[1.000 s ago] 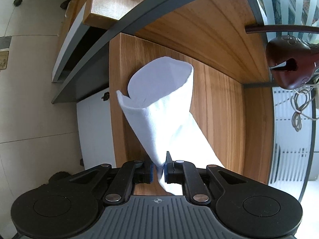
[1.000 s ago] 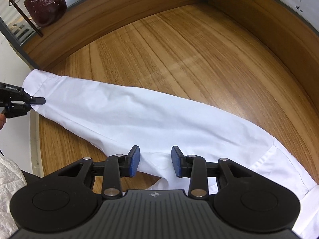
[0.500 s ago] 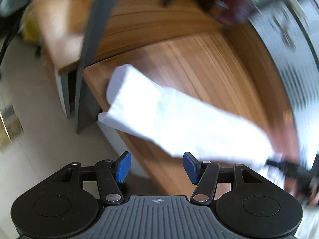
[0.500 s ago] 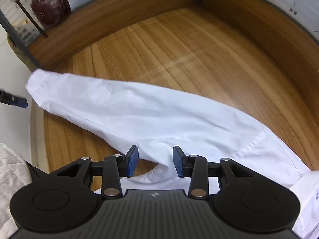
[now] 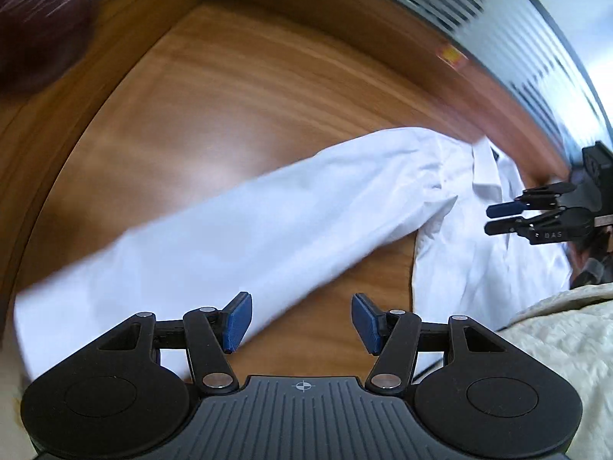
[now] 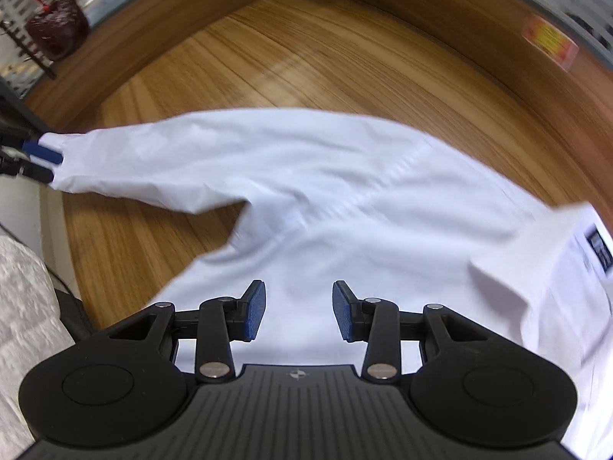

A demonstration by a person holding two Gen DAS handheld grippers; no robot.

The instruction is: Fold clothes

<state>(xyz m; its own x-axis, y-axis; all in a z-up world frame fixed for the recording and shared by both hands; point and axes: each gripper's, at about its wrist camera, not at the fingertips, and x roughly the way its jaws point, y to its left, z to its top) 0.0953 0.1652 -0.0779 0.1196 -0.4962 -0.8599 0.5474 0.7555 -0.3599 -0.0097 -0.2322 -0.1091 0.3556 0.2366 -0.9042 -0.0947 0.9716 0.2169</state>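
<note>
A white long-sleeved shirt point(image 6: 364, 207) lies on the wooden table point(image 6: 306, 50). Its sleeve point(image 5: 230, 237) stretches flat from the body out to the cuff point(image 6: 61, 161) at the table's left edge. My left gripper point(image 5: 302, 322) is open at the cuff end, with the sleeve passing under its left finger and nothing pinched. It also shows as the left gripper point(image 6: 40, 161) beside the cuff in the right wrist view. My right gripper point(image 6: 299, 314) is open just above the shirt body, near the armpit. The collar with its label point(image 6: 597, 249) lies to the right.
A dark red vase point(image 6: 57, 25) stands on the ledge behind the table's far left corner. A raised wooden rim point(image 6: 440, 11) runs along the back and right side. A person's cream garment point(image 5: 567, 341) is close at the near edge.
My left gripper has opened and let go of the cuff, then swung round to face along the sleeve, which now lies flat. My right gripper stayed open and shifted over the shirt body.
</note>
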